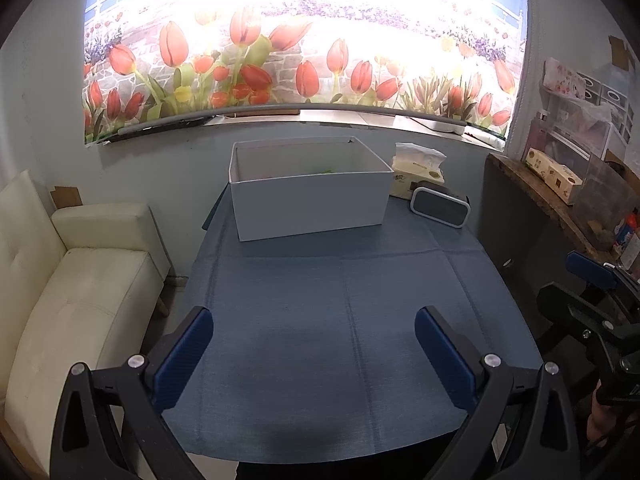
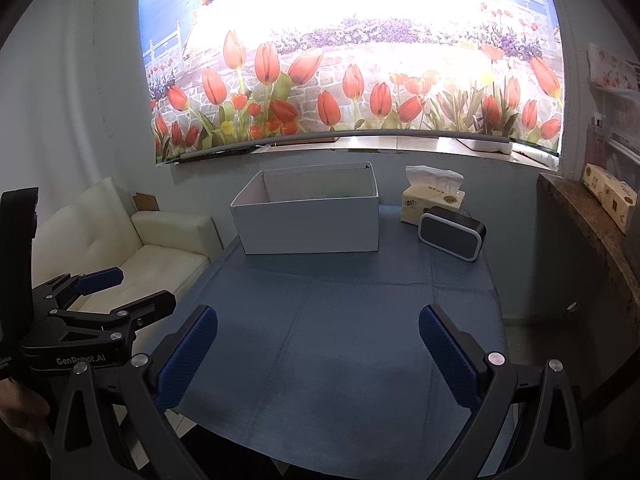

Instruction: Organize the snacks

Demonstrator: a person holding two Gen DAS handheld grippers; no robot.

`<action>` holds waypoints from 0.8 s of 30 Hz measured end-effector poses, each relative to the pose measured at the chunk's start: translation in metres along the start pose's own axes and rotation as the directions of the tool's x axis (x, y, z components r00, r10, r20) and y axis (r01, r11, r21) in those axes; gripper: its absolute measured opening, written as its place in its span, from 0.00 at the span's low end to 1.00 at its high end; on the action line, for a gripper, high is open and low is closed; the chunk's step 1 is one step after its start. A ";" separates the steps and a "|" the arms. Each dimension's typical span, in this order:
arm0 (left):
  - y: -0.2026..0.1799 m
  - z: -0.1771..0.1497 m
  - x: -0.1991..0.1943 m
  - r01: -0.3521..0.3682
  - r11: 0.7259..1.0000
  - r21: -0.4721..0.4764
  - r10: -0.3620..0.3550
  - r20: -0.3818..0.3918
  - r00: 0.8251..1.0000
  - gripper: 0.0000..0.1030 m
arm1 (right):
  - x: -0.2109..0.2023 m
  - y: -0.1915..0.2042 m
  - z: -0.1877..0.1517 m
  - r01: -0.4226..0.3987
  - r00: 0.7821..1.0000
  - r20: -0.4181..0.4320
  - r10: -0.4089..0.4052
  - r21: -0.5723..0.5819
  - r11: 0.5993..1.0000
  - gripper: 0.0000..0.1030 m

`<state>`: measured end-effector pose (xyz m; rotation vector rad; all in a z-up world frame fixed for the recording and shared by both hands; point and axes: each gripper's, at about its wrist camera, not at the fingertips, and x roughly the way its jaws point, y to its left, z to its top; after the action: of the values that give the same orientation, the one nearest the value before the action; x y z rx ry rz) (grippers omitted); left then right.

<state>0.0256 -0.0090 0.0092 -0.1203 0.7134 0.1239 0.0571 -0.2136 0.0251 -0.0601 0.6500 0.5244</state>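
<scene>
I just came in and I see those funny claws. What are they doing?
A person holds a gripper in each hand over a table with a blue cloth. The left gripper and the right gripper are both open and hold nothing. At the far end sits a white box, with a tissue pack and a small speaker beside it. No snacks lie on the cloth.

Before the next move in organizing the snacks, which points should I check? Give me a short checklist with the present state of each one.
1. Left gripper open, holding nothing: ok.
2. Right gripper open, holding nothing: ok.
3. White box upright, top open: ok.
4. Snacks lying on the blue tablecloth to pick: not ok, none visible.
5. Contents of the box: cannot tell, only a green hint shows inside.
6. Tissue pack and speaker apart from the box opening: ok.
</scene>
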 end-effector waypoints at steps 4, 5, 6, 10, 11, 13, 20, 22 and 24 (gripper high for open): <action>0.000 0.001 -0.001 -0.001 1.000 0.004 0.001 0.001 1.000 1.00 | -0.001 0.000 0.000 0.001 1.000 0.001 -0.001 -0.006 1.000 1.00; 0.000 0.001 0.000 -0.001 1.000 0.005 0.001 0.002 1.000 1.00 | -0.002 0.000 0.001 0.002 1.000 0.002 -0.002 -0.007 1.000 1.00; -0.001 0.002 -0.001 -0.001 1.000 0.006 0.001 0.002 1.000 1.00 | -0.002 0.000 0.001 0.005 1.000 0.003 -0.005 -0.006 1.000 1.00; -0.002 0.002 -0.001 0.003 1.000 0.006 -0.003 0.002 1.000 1.00 | -0.004 0.000 0.001 0.006 1.000 0.006 -0.006 -0.005 1.000 1.00; -0.002 0.002 -0.002 0.002 1.000 0.008 -0.002 0.003 1.000 1.00 | -0.004 0.001 0.002 0.007 1.000 0.008 -0.006 -0.007 1.000 1.00; -0.002 0.002 -0.002 0.006 1.000 0.010 -0.006 0.004 1.000 1.00 | -0.004 0.001 0.002 0.011 1.000 0.009 -0.011 -0.008 1.000 1.00; 0.000 0.003 -0.003 0.006 1.000 0.005 -0.006 0.002 1.000 1.00 | -0.004 0.002 0.002 0.006 1.000 0.006 -0.006 -0.010 1.000 1.00; 0.000 0.002 -0.003 0.005 1.000 0.004 -0.005 0.004 1.000 1.00 | -0.003 0.001 0.002 -0.004 1.000 0.004 0.004 -0.006 1.000 1.00; 0.000 0.002 -0.003 0.004 1.000 0.001 -0.004 0.004 1.000 1.00 | -0.003 0.001 0.002 -0.003 1.000 0.005 0.003 -0.002 1.000 1.00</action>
<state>0.0247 -0.0093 0.0132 -0.1202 0.7090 0.1193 0.0554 -0.2139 0.0286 -0.0599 0.6448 0.5276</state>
